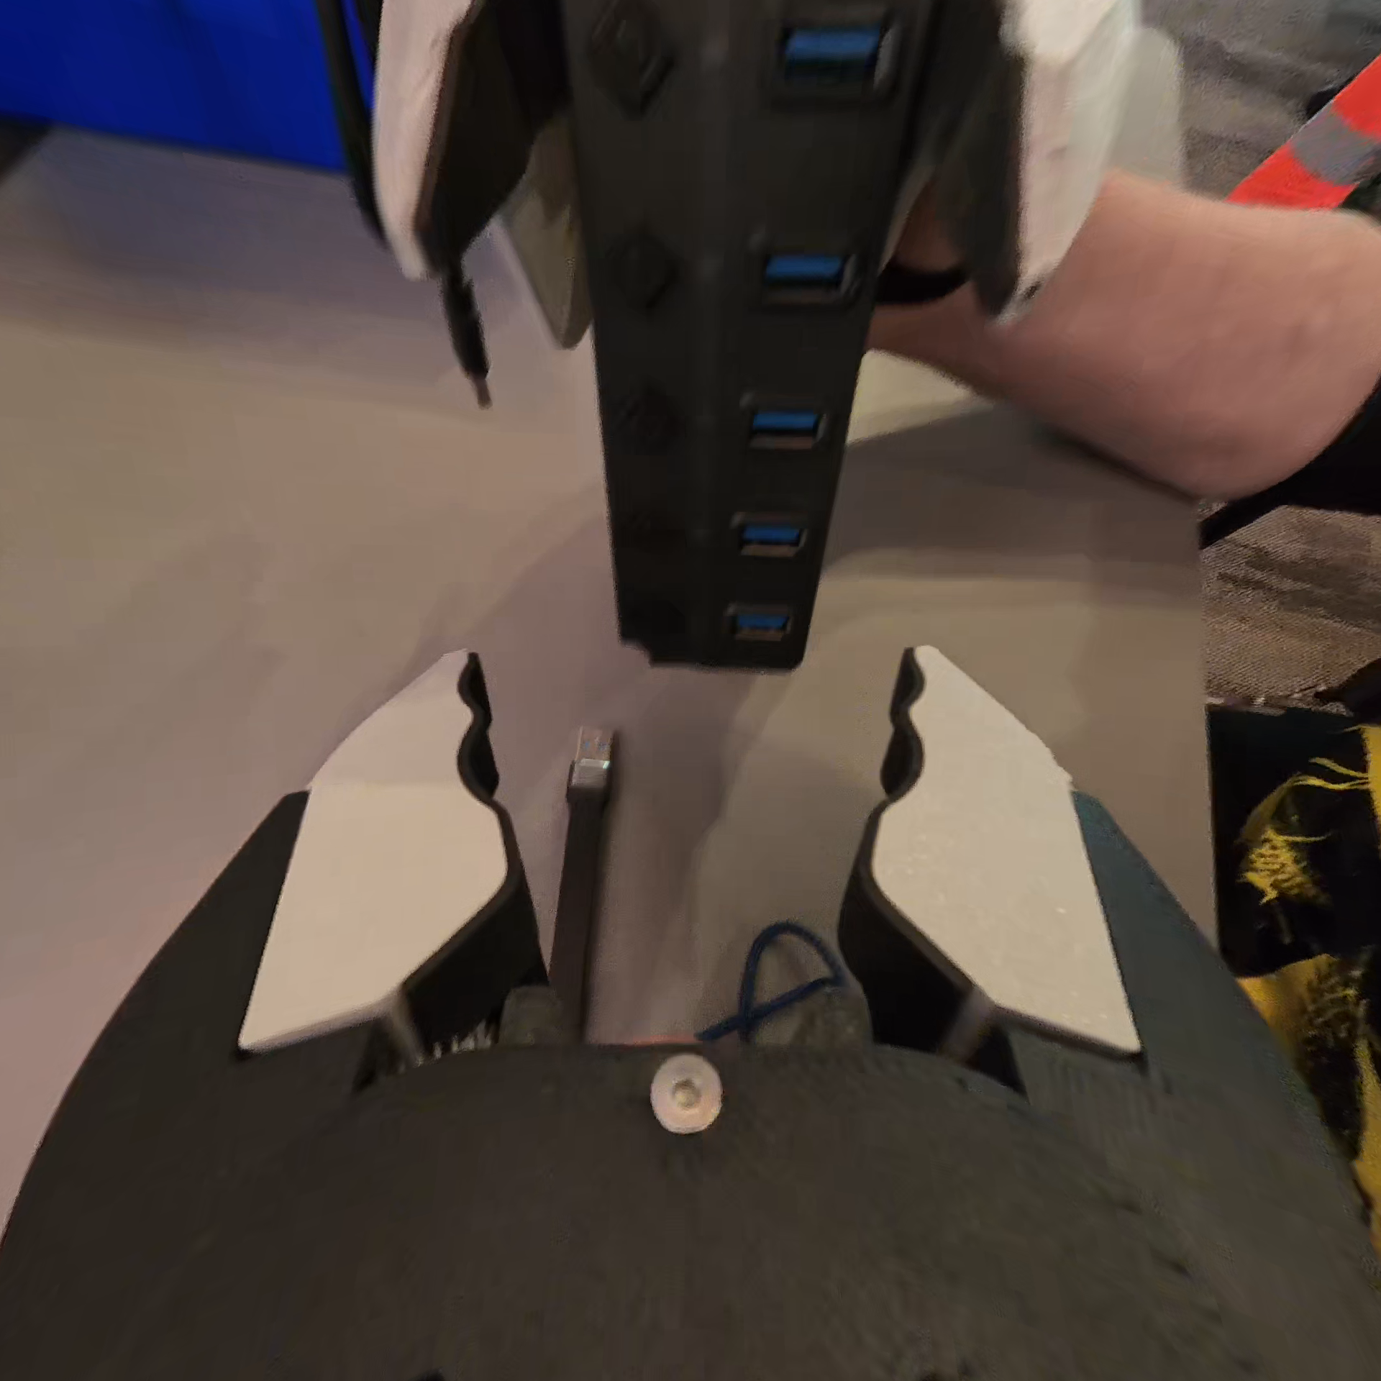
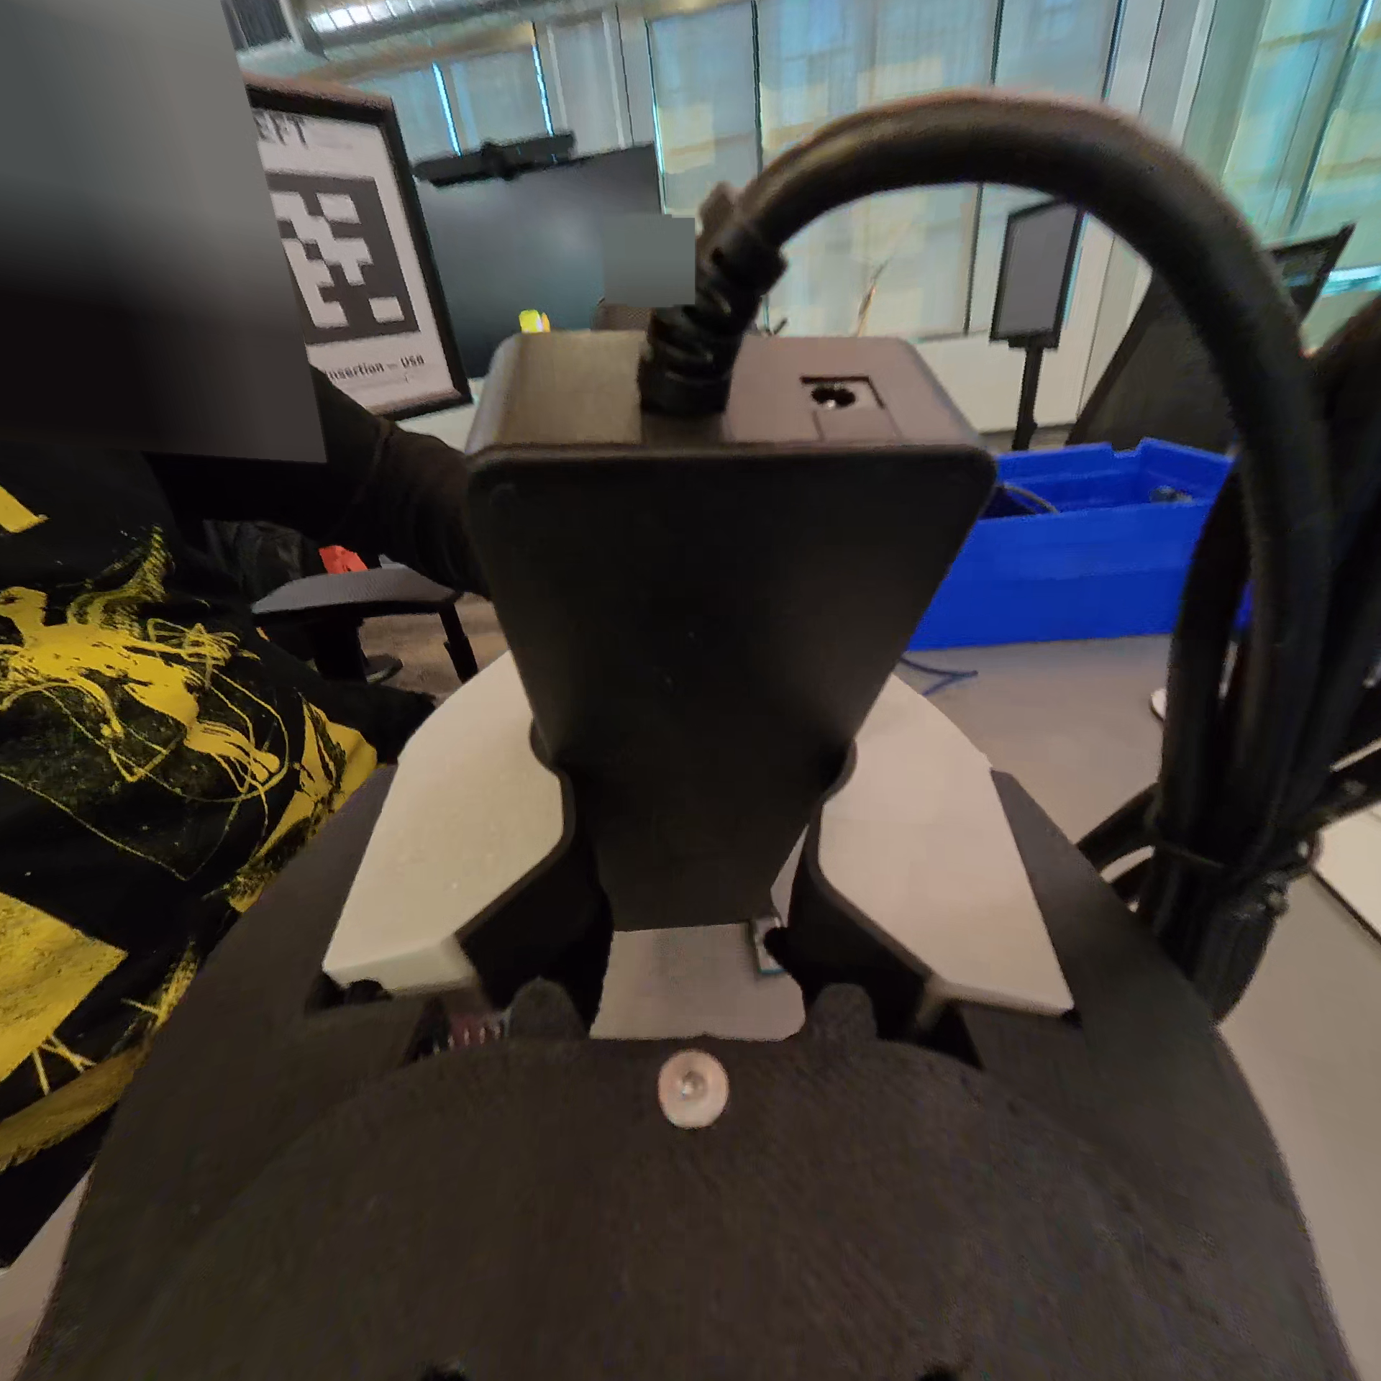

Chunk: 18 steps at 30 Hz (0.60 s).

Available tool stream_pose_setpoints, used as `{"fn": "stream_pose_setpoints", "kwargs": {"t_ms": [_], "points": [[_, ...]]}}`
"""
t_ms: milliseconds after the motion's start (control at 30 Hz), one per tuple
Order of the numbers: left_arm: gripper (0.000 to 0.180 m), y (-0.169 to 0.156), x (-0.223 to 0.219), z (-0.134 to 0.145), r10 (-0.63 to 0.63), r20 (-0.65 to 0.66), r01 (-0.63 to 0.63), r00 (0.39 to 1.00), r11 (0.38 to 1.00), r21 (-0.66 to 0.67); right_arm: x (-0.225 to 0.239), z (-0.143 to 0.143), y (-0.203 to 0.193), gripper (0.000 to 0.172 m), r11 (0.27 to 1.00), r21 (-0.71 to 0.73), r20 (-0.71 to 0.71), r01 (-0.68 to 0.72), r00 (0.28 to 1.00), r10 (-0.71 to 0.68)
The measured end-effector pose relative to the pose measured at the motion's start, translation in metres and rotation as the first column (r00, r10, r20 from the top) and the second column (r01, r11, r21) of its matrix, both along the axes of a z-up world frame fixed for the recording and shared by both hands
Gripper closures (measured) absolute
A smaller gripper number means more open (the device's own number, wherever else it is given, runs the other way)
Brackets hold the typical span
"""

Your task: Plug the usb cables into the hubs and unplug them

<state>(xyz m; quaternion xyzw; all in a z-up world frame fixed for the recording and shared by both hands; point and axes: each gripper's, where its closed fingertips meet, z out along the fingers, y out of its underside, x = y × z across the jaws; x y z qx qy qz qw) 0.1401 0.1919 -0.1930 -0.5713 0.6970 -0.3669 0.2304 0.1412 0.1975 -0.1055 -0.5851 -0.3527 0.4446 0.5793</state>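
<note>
A long black USB hub [image 1: 717, 374] with several blue ports hangs end-down over the grey table [image 1: 224, 523]. My right gripper [image 2: 691, 747] is shut on the hub [image 2: 710, 598], with both white fingers [image 2: 463, 822] pressed against its sides. The hub's thick black cable [image 2: 1121, 187] arcs from its top down to the right. My left gripper [image 1: 689, 657] is open wide just below the hub's lower end. A black USB cable with a silver plug [image 1: 594, 755] lies between its fingers, near the left pad, and neither pad touches it.
A person's forearm [image 1: 1158, 336] reaches in at the right. A blue bin [image 2: 1083, 568] stands at the table's far side. A person in a black and yellow shirt [image 2: 112, 710] is at the left. A framed sign [image 2: 351, 254] stands behind. A thin cable end [image 1: 467, 329] dangles left of the hub. The tips of one gripper are about 8 cm away from the tips of the other.
</note>
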Motion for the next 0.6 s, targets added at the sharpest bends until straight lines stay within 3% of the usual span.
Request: {"fn": "stream_pose_setpoints", "kwargs": {"t_ms": [100, 200, 233, 367, 467, 533, 600], "points": [[0.080, -0.010, 0.011, 0.010, -0.015, 0.040, 0.014, 0.999, 1.000, 0.014, -0.006, 0.006, -0.004, 0.107, 0.999, 0.033, -0.036, -0.023, 0.999, 0.024], [0.100, -0.017, 0.020, 0.007, -0.030, 0.031, 0.029, 0.999, 0.999, 0.021, -0.013, 0.011, -0.007, 0.107, 0.997, 0.059, -0.067, -0.041, 0.997, 0.045], [0.120, -0.019, 0.021, 0.007, -0.042, 0.030, 0.041, 0.999, 0.999, 0.019, -0.016, 0.010, -0.008, 0.107, 0.997, 0.064, -0.061, -0.045, 0.997, 0.049], [0.122, -0.013, 0.020, 0.006, -0.025, 0.023, 0.024, 0.999, 0.998, 0.055, -0.017, 0.009, -0.004, 0.107, 0.999, 0.026, -0.058, -0.029, 0.998, 0.031], [0.123, 0.010, 0.014, 0.014, 0.000, 0.015, -0.004, 1.000, 0.975, 0.224, -0.015, -0.005, 0.000, 0.100, 0.997, -0.074, 0.018, -0.018, 1.000, 0.019], [0.124, 0.032, 0.008, 0.029, 0.003, 0.007, -0.006, 1.000, 0.901, 0.435, -0.011, -0.016, -0.006, 0.082, 0.985, -0.168, 0.075, -0.029, 0.996, 0.042], [0.125, 0.057, 0.003, 0.050, 0.002, 0.010, -0.008, 1.000, 0.755, 0.656, -0.004, -0.031, -0.023, 0.081, 0.951, -0.297, 0.126, -0.081, 0.984, 0.123]]}}
